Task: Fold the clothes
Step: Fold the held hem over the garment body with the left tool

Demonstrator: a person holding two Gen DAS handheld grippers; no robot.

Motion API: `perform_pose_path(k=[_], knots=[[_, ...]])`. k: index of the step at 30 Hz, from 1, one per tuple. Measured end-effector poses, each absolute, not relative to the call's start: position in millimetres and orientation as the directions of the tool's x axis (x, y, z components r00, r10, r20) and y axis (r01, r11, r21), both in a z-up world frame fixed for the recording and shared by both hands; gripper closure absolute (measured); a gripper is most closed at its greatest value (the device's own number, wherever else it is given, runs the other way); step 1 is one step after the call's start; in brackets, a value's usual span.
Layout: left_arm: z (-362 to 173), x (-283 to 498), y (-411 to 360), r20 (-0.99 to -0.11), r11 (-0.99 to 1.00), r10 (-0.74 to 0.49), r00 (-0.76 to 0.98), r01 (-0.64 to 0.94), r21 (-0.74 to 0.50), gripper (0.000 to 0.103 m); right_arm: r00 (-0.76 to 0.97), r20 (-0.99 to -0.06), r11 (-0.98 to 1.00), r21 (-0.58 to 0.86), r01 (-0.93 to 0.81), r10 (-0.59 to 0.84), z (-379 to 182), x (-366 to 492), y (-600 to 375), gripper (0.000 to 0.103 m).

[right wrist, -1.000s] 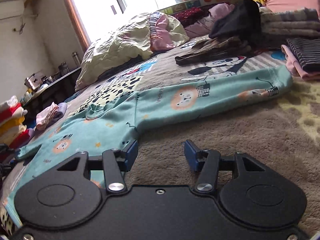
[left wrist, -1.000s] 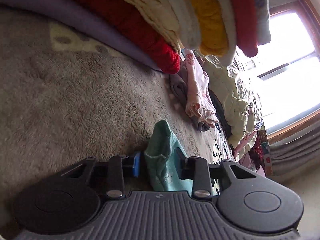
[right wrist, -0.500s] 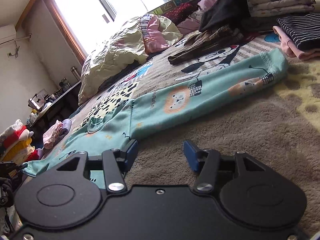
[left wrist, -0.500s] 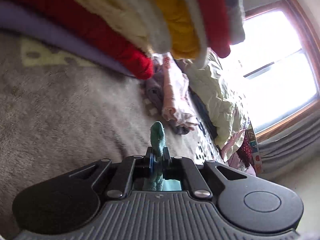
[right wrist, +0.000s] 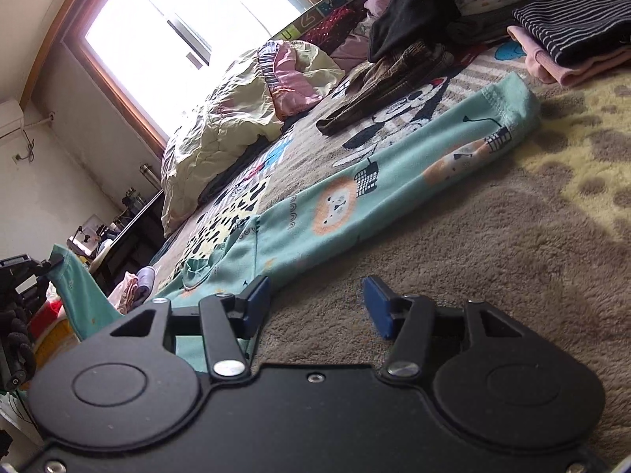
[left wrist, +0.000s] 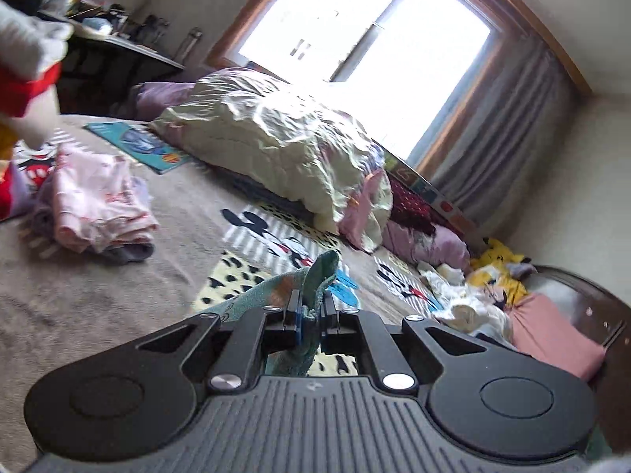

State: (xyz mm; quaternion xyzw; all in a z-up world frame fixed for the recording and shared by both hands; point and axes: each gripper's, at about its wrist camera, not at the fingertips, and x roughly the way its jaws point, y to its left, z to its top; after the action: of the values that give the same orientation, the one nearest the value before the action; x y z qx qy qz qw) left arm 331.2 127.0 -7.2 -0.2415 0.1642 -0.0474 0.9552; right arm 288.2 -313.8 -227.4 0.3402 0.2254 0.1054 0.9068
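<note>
My left gripper (left wrist: 311, 321) pinches a sleeve (left wrist: 315, 276); right gripper (right wrist: 315, 303) spread, empty. Advice: carry sleeve across shirt (right wrist: 339, 205), keeping cloth taut.

The right hand-held gripper (right wrist: 315, 299) hovers low over the plush blanket (right wrist: 493, 236), its blue-padded jaws spread apart with nothing between them. Just beyond it a teal printed garment (right wrist: 355, 197) lies flat on the blanket, one sleeve reaching toward folded striped clothes (right wrist: 572, 27). At the garment's far left end, its cloth is lifted by the left hand-held gripper (right wrist: 49, 265), pinched shut on it.
</note>
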Motion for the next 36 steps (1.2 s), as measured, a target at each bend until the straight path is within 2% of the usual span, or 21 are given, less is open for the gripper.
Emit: perform_pose_path(k=[4,7,12,16,21,26,30,34,36], knots=[[-13,351,50,-0.321,0.936,-0.219,0.922,0.105,-0.336,0.096,0.875,-0.331,0.733,0.679,-0.04,0.354,-228,288,-316,0.05],[-35,360,-10,-0.368,0.97,-0.228,0.901,0.18,-0.162,0.096,0.873,-0.327,0.722,0.69,-0.041,0.362,-229,289,-317,0.05],[-99,361,-84,-0.481,0.948,-0.2,0.854,0.293,0.126,0.096,0.872,-0.322,0.712,0.7,-0.043,0.369,-230,289,-319,0.05],[-134,347,-112,-0.532,0.891,-0.168,0.83,0.358,0.278,0.096,0.871,-0.32,0.707,0.705,-0.044,0.373,-231,290,-319,0.05],[-144,333,-117,-0.539,0.856,-0.16,0.827,0.388,0.342,0.096,0.87,-0.32,0.709,0.703,-0.047,0.375,-231,290,-320,0.049],[-140,322,-112,-0.524,0.841,-0.209,0.825,0.426,0.334,0.096,0.87,-0.321,0.713,0.699,-0.049,0.375,-231,291,-319,0.049],[-153,313,-119,-0.539,0.764,-0.194,0.82,0.471,0.441,0.096,0.87,-0.324,0.72,0.692,-0.05,0.372,-231,292,-318,0.048],[-147,311,-117,-0.45,0.735,-0.106,0.887,0.375,0.565,0.096,0.871,-0.325,0.726,0.686,-0.051,0.369,-231,292,-317,0.048],[-128,321,-101,-0.406,0.791,-0.063,0.912,0.293,0.537,0.096,0.871,-0.326,0.729,0.682,-0.052,0.367,-231,292,-317,0.048]])
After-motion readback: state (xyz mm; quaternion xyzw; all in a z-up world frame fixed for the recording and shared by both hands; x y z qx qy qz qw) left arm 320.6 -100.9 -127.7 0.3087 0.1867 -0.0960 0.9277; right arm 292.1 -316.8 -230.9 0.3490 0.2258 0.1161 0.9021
